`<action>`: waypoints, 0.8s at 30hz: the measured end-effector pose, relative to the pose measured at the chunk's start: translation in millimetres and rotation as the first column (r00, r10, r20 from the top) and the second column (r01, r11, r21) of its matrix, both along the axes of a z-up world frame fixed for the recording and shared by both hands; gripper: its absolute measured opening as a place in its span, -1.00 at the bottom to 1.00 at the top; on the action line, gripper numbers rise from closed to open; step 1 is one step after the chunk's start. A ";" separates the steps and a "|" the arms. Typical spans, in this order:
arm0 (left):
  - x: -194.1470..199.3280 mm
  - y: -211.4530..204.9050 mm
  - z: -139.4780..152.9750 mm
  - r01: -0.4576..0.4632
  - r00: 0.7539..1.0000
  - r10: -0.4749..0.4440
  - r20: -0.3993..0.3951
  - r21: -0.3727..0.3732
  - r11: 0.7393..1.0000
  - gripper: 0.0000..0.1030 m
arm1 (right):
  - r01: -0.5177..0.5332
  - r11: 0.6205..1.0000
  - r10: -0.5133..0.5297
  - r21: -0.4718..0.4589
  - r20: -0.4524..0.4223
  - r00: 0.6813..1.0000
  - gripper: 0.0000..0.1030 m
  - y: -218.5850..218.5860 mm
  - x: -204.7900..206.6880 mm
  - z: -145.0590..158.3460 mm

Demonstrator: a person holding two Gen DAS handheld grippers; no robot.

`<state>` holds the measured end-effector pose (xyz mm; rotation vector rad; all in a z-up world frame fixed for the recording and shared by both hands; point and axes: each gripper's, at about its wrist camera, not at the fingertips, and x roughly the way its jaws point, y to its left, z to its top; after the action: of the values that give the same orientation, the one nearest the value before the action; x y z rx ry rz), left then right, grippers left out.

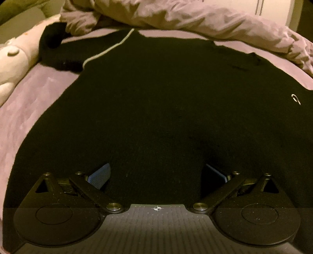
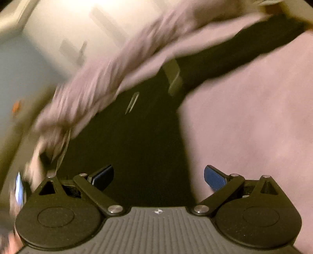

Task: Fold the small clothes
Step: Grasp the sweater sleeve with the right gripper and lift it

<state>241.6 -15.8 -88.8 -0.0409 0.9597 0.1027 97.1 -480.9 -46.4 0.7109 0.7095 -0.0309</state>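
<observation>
1. Far left in the left wrist view: a white soft toy (image 1: 11, 64) at the edge of the bed, off the clothes and out of the way.
2. Next to it: a pink bed sheet (image 1: 37, 109), flat and wide, a good soft place for folding.
3. In the middle: a black shirt (image 1: 156, 93) spread out flat on the sheet, with a thin white stripe (image 1: 109, 48) near the far sleeve. Laid flat, most likely so the sides can be folded in.
4. Down low: the left gripper (image 1: 156, 173), wide open, holding nothing, right over the near edge of the shirt. Looks ready to pinch that edge.
5. Up top and to the right: a bunched pink blanket (image 1: 195, 17), pushed back, likely to make room.
6. In the blurry right wrist view: the right gripper (image 2: 159, 176), also wide open and empty, over the other side of the shirt (image 2: 137, 140), where black cloth meets pink sheet (image 2: 254, 127).
7. Best guess: folding not started yet, with no fold to be seen. Both grippers seem set to grab one side each.
</observation>
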 end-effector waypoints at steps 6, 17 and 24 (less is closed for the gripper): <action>-6.5 2.2 0.2 -0.003 1.000 0.004 0.030 -0.011 1.000 1.00 | 0.442 0.896 -0.443 0.033 0.060 0.894 0.90 -161.0 37.8 -8.4; -6.2 2.8 0.1 -0.054 0.998 0.054 0.006 -0.018 0.998 1.00 | 0.667 0.709 -0.687 0.227 0.012 0.726 0.21 -278.9 82.2 -69.8; -5.1 1.3 0.3 -0.054 0.999 0.054 -0.003 -0.008 0.999 1.00 | 0.703 0.668 -0.728 0.246 0.021 0.685 -0.50 -293.1 102.8 -85.5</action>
<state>236.4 -14.4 -88.5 -0.0739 0.9616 0.1485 199.9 -774.0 -131.9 1.1708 0.2731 -0.6500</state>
